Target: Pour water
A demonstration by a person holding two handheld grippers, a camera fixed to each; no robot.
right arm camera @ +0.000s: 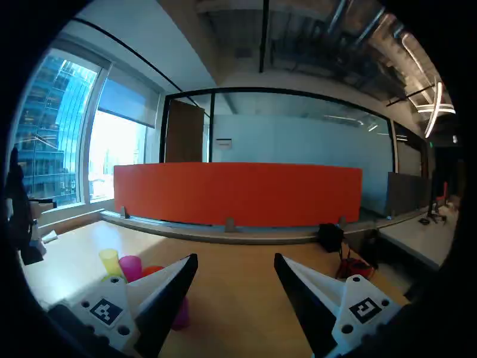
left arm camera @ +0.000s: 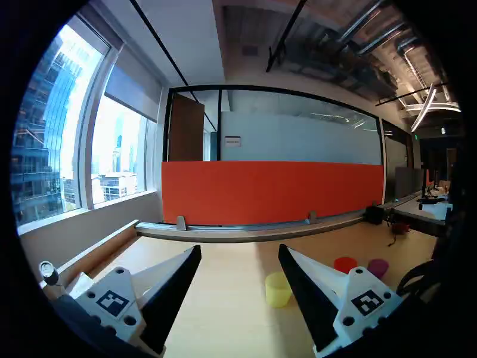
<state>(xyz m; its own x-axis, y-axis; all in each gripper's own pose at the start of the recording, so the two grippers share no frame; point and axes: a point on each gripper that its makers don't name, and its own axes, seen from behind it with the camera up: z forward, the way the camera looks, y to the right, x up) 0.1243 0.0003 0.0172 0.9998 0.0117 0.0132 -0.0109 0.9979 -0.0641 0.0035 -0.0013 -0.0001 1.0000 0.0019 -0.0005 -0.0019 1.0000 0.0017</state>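
In the left gripper view my left gripper is open above the wooden table, nothing between its fingers. A yellow cup stands just left of its right finger; a red cup and a purple cup stand farther right. In the right gripper view my right gripper is also open and holds nothing. Beside its left finger stand a yellow cup, a pink cup, a red cup and a purple cup, the last partly hidden by the finger. Whether any cup holds water I cannot tell.
An orange partition runs along the table's far edge, with large windows to the left. A small capped object sits at the table's left edge. A black box with cables lies at the far right; another desk stands beyond.
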